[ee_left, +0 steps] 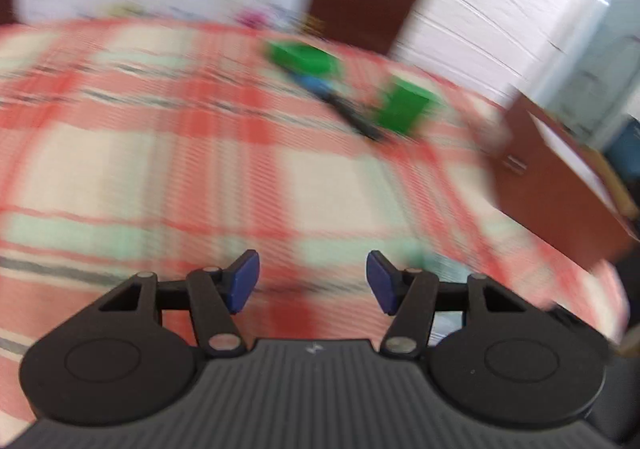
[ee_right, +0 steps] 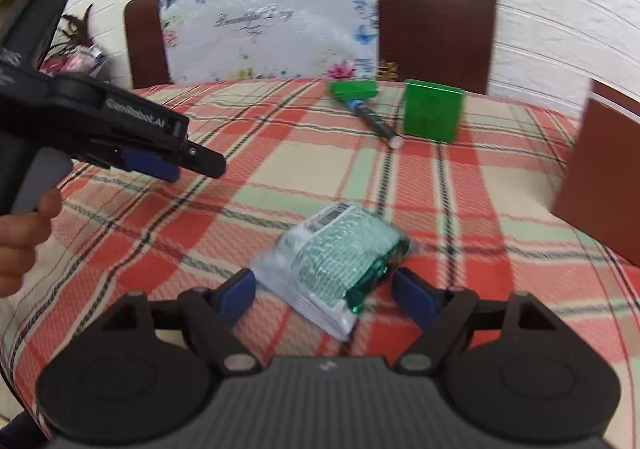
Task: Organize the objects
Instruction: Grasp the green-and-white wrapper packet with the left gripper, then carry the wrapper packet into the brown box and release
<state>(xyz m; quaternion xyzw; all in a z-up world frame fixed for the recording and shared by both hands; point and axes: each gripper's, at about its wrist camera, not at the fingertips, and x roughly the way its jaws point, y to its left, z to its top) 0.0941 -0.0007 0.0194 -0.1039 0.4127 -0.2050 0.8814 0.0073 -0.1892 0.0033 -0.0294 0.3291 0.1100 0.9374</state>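
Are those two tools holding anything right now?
No. The left tool is empty; the right tool stands open around a packet, not gripping it.

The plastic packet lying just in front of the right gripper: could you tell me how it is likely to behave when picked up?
The packet looks like a soft clear wrapper around green contents, so it would probably flex or sag rather than stay stiff. Its glossy film may be slippery between the pads. It lies flat on the checked tablecloth, so it seems unlikely to roll.

A home dining spot: plaid-clothed table (ee_right: 280, 153), brown chairs (ee_right: 436, 21).
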